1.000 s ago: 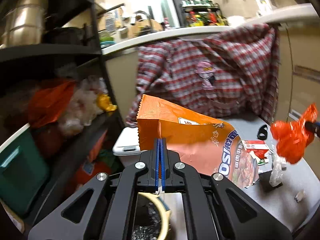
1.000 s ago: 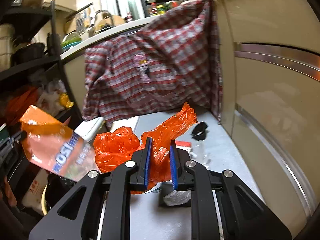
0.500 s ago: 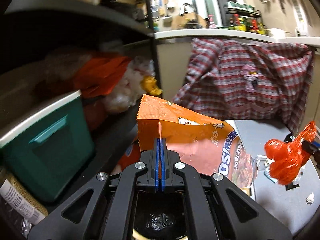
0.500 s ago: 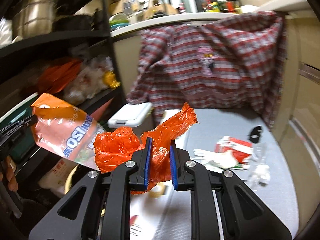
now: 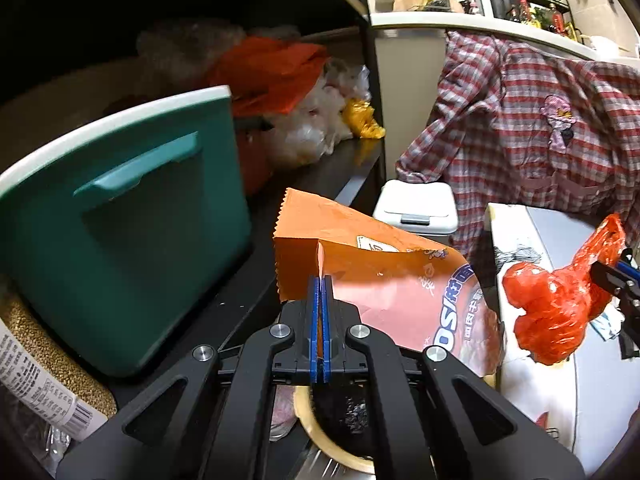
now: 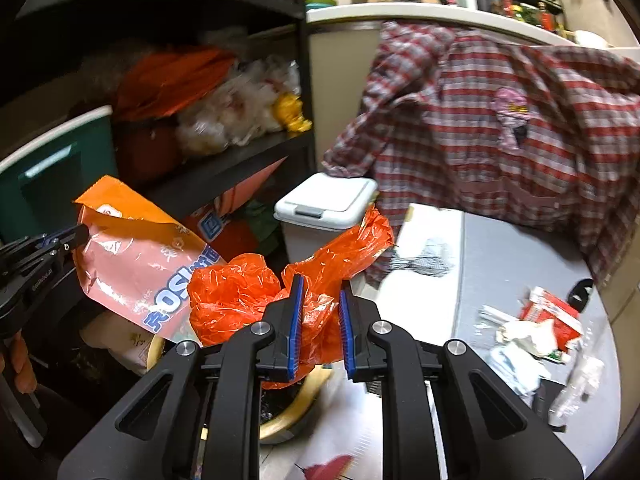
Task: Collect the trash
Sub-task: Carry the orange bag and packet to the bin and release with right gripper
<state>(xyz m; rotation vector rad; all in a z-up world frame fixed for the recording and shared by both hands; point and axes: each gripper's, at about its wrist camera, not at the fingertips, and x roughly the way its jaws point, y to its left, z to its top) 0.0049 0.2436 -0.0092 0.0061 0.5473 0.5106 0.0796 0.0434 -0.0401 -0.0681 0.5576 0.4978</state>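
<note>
- Left wrist view: left tongs (image 5: 320, 320) clamped tight on the top edge of the orange snack bag (image 5: 384, 280), which hangs off to the right. Bin (image 5: 320, 432) w/ a tan rim and dark liner sits right under the tongs (only part of the rim shows). Teal box (image 5: 120, 248) on the black shelf (image 5: 352, 168) at left. Right tongs (image 5: 612, 276) at frame edge w/ the red plastic bag (image 5: 552, 312).
- Right wrist view: right tongs (image 6: 319, 320) narrow, pinching the red plastic bag (image 6: 256, 296), crumpled, above the bin rim (image 6: 292, 408). More scraps (image 6: 536, 328) lie on the grey worktop (image 6: 500, 256).
- Step, as I read it: carry phase, both pieces over the bin.
- Next: open each pair so the load drops inside (bag is wide, may catch the rim), then go for the scraps.
</note>
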